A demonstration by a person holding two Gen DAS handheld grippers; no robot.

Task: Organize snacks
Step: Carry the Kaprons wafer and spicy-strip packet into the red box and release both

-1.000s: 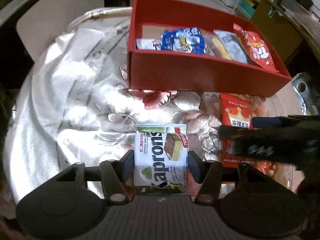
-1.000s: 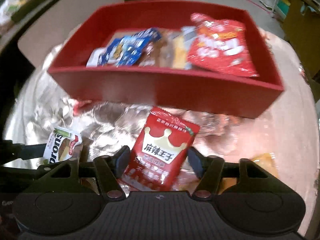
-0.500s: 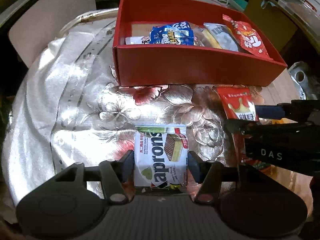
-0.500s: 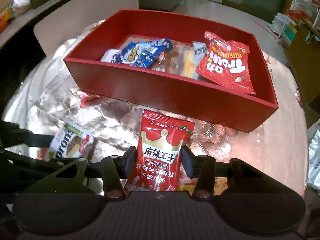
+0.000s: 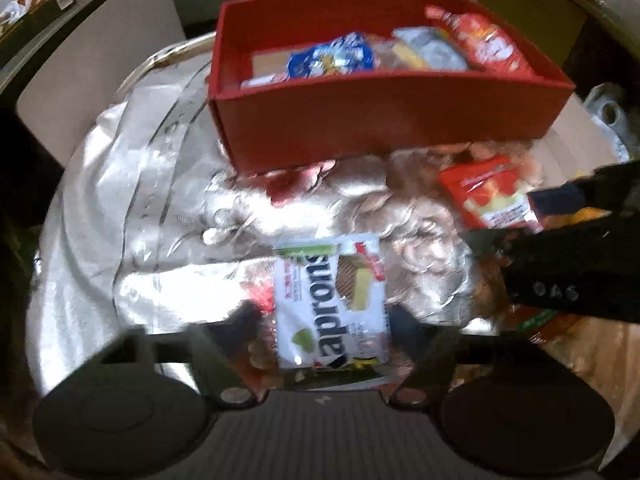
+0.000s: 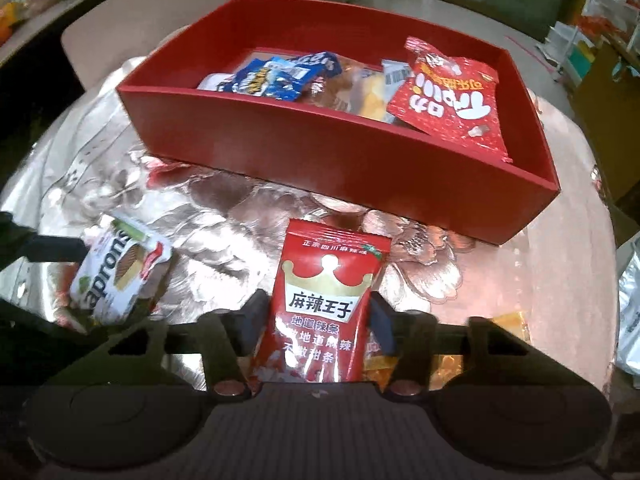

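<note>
My left gripper (image 5: 328, 320) is shut on a white Kaprons wafer pack (image 5: 330, 300) and holds it above the silver floral cloth; the pack also shows in the right wrist view (image 6: 120, 276). My right gripper (image 6: 316, 316) is shut on a red crown-print spicy snack pouch (image 6: 324, 304), also visible in the left wrist view (image 5: 486, 196). A red box (image 6: 340, 168) stands ahead of both, holding a blue pack (image 6: 276, 76), a red pouch (image 6: 452, 104) and other snacks.
The silver floral tablecloth (image 5: 140, 208) covers a round table. A yellow-orange packet (image 6: 508, 324) lies under the right gripper. A silvery bag (image 6: 630, 312) sits at the right table edge. Furniture and shelves surround the table.
Both grippers have lifted with their packs and moved toward the red box. The right gripper's fingers have closed tighter on the red pouch.
</note>
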